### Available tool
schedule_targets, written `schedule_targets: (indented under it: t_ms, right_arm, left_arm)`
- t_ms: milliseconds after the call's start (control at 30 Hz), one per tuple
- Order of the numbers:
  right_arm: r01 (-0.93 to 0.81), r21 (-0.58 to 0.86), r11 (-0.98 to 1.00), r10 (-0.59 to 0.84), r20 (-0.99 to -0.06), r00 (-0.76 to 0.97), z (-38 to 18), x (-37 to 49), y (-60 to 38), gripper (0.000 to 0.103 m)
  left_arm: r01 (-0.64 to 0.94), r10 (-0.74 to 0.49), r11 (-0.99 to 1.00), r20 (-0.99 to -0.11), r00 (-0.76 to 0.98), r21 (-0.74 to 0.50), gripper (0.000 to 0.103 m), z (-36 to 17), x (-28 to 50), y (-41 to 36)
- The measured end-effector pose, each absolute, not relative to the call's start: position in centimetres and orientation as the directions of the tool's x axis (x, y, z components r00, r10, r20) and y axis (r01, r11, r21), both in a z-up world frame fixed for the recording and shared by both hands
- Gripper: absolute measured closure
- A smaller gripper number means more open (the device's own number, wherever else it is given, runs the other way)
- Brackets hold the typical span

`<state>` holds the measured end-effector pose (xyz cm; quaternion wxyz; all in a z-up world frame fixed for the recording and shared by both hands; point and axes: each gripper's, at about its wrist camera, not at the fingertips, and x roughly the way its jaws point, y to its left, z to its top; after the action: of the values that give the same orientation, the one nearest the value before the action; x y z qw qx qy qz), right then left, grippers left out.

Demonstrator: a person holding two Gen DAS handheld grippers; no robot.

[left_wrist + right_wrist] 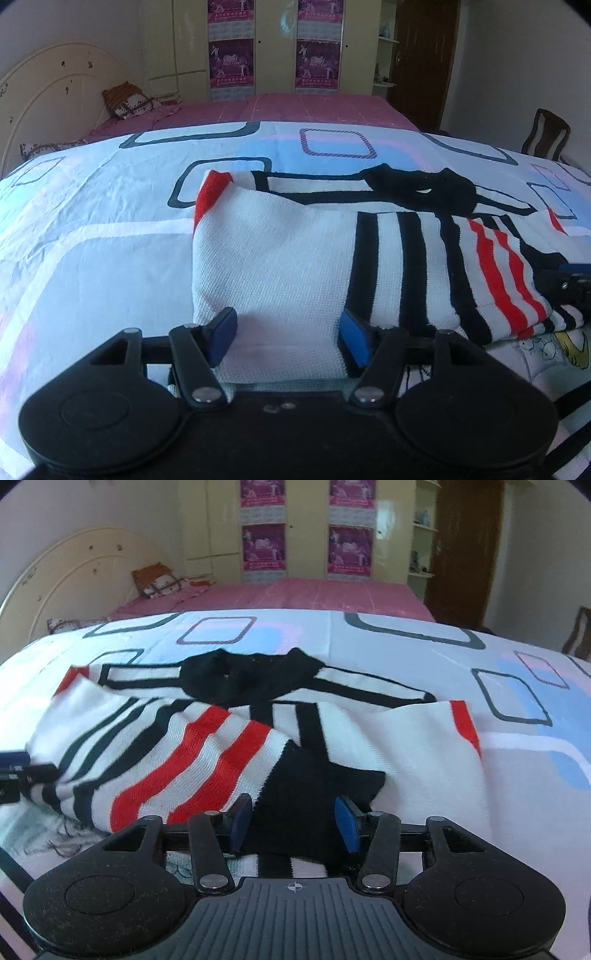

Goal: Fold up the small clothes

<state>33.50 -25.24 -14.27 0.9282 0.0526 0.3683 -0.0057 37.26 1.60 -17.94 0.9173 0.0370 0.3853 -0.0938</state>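
A small knitted sweater (295, 258), white with black and red stripes and a black collar (424, 188), lies partly folded on the bed. My left gripper (288, 336) is open, its blue pads (225, 332) either side of the white near edge. In the right wrist view the same sweater (221, 746) spreads ahead. My right gripper (295, 819) is open over the black patch at the near hem. The other gripper shows at the far left edge of that view (18, 771).
The bed has a white and blue sheet with rounded squares (110, 221). A pink cover (295, 107) lies behind it, with pillows (129, 99) by the headboard. A wardrobe (306, 528), a door and a chair (546, 136) stand beyond.
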Motion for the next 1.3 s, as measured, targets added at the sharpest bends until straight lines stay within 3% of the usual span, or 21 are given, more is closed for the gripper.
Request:
schedule_targets:
  t_ms: [733,833,1067,1300]
  right_arm:
    - [-0.055,0.086,0.995,0.100,-0.713,0.694,-15.5,34.3,-26.3,0.052]
    - [-0.079,0.080,0.994,0.112,-0.725,0.680,-15.2,34.4,-26.4,0.052]
    - [-0.073,0.114,0.991,0.132,-0.681,0.720,-14.2,32.9,-26.0,0.052]
    - [-0.053,0.079,0.995,0.094,-0.695,0.713,-15.2,32.2,-26.1,0.052]
  left_arm:
    - [0.110,-0.015,0.991,-0.759,0.650,0.074,0.036,-17.4,37.7,-0.3]
    - [0.085,0.008,0.993,-0.762,0.648,0.083,0.039,-16.7,37.1,-0.5]
    - [0.111,-0.039,0.993,-0.729,0.684,0.050,0.039,-15.1,34.9,-1.9]
    - [0.160,-0.065,0.986,-0.748,0.661,0.056,0.035,-17.6,35.1,-3.0]
